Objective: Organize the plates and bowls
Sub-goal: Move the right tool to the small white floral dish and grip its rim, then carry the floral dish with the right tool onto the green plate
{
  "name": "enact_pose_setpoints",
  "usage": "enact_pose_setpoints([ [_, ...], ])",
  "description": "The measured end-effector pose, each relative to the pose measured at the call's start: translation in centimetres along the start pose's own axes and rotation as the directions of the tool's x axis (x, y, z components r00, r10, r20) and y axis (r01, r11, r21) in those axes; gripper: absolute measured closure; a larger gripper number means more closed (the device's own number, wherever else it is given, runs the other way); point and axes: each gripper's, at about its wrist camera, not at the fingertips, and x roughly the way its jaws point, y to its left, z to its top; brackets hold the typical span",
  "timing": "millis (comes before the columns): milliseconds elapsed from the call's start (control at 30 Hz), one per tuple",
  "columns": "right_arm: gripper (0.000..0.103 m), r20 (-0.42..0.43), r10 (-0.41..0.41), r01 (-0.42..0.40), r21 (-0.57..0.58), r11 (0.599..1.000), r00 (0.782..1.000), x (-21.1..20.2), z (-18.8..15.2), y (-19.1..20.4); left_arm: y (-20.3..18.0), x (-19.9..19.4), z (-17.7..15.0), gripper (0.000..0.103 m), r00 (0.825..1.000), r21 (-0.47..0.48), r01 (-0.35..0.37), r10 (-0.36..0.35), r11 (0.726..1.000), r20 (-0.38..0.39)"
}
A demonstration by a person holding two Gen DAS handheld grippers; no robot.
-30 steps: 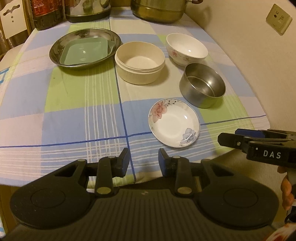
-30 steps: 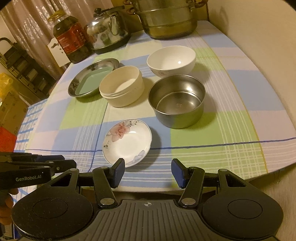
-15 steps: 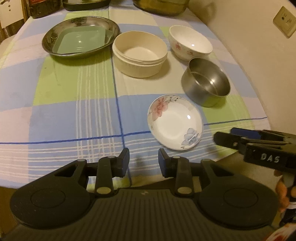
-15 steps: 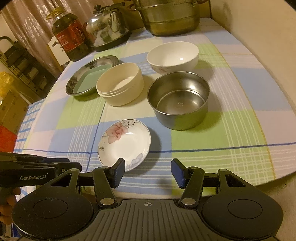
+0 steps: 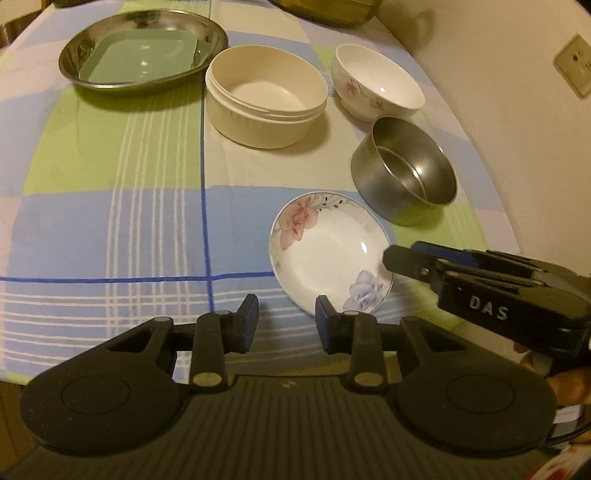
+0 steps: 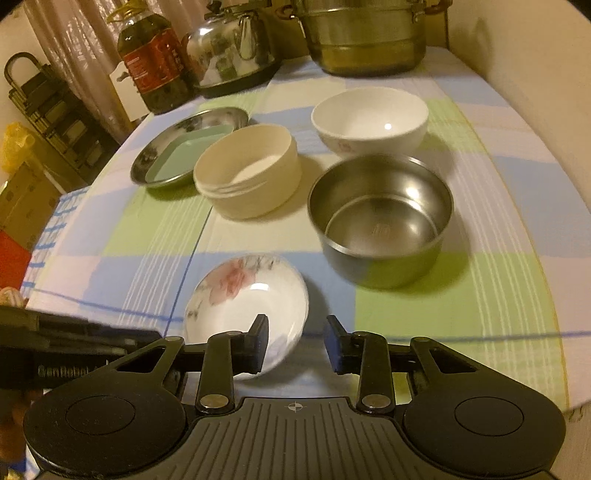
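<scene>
Both tongs are narrow and empty; right tongs (image 6: pixel 295 345) just closed partway around the saucer (image 6: pixel 245 301) rim near the table (image 5: pixel 110 229) edge. Too shallow a bite and you'll flip it off.

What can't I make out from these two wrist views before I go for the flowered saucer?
- Flowered saucer, right wrist view: near rim hidden behind the right gripper's finger; motion blur.
- Green square dish, right wrist view: near side hidden by the cream bowl.
- Steel pot, left wrist view: cut off by the top edge.
</scene>
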Motion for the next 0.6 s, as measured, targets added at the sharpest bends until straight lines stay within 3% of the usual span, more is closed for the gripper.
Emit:
enact_pose_setpoints([
  [133, 0.074, 0.003, -0.016, 0.016, -0.021, 1.0, 1.0, 1.3, 0.7, -0.1, -0.1, 1.1, 0.4, 0.077, 1.0, -0.026, 0.01, -0.01, 1.0, -0.016],
  [367, 0.099, -0.008, -0.023, 0.023, -0.032, 0.999, 1.0, 2.8, 1.0, -0.3, -0.3, 1.9, 0.9, 0.089, 1.0, 0.0, -0.009, 0.009, 1.0, 0.001],
  [600, 0.099, -0.034, -0.012, 0.011, -0.007, 1.0, 0.999, 2.5, 0.8, -0.4, 0.0, 2.3, 1.9, 0.094, 0.998, 0.05, -0.055, 0.053, 0.997, 0.032],
])
